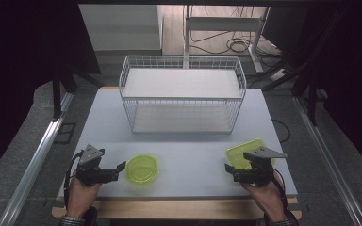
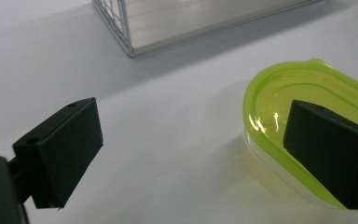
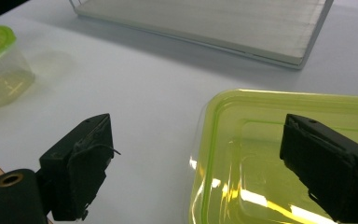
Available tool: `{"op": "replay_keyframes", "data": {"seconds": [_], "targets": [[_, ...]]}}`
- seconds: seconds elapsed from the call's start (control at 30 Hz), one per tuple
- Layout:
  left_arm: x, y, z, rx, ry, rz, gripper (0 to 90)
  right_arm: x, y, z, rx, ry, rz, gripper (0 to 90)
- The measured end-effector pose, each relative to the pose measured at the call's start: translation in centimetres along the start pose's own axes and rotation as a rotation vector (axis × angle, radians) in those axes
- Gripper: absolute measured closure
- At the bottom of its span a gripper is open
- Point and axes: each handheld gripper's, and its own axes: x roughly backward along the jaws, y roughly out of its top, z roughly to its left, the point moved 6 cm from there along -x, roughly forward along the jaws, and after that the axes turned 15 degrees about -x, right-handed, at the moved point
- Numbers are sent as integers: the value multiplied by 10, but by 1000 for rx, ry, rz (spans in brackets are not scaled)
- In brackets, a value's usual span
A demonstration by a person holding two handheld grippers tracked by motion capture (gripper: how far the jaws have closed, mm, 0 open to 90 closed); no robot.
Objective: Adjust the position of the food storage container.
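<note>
An oval lime-green lidded container (image 1: pixel 142 169) sits on the white table near the front left. My left gripper (image 1: pixel 118 170) lies just left of it, pointing at it, open. In the left gripper view the container (image 2: pixel 279 86) shows behind the right jaw of that gripper (image 2: pixel 193 135), and its near edge reaches into the gap without touching the pads. A rectangular lime-green lidded container (image 1: pixel 242 151) rests at the front right. My right gripper (image 1: pixel 229 170) is open at its near side. In the right gripper view, that gripper (image 3: pixel 196 144) has its right jaw over the lid (image 3: pixel 261 126).
A white two-tier wire basket shelf (image 1: pixel 181 94) stands at the middle back of the table (image 1: pixel 188 160); its corner (image 2: pixel 121 23) and base (image 3: pixel 205 23) appear in the gripper views. The oval container (image 3: pixel 0 65) lies far left in the right gripper view. A wooden edge (image 1: pixel 179 207) runs along the front.
</note>
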Motion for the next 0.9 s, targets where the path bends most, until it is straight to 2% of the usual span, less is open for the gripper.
{"op": "replay_keyframes", "data": {"seconds": [0.1,0.2,0.37,0.5,0.63,0.77,0.9], "targets": [[-2,-1,-2,-10,9,22,31,-3,-4,-2,18,-21,13,108],[-2,0,-3,-7,6,19,23,-4,-5,-3,24,-32,13,121],[-4,-1,-3,20,-10,26,11,-2,-3,-2,32,-35,-2,145],[-5,-1,-4,20,-12,35,3,-2,-3,-4,27,-37,3,150],[-2,4,-5,35,-38,10,3,-1,-3,-4,26,-36,3,155],[4,12,-9,28,-43,0,49,-1,-3,-3,29,-35,1,160],[9,22,-18,-4,-57,-17,155,-2,-3,-3,27,-35,3,162]]}}
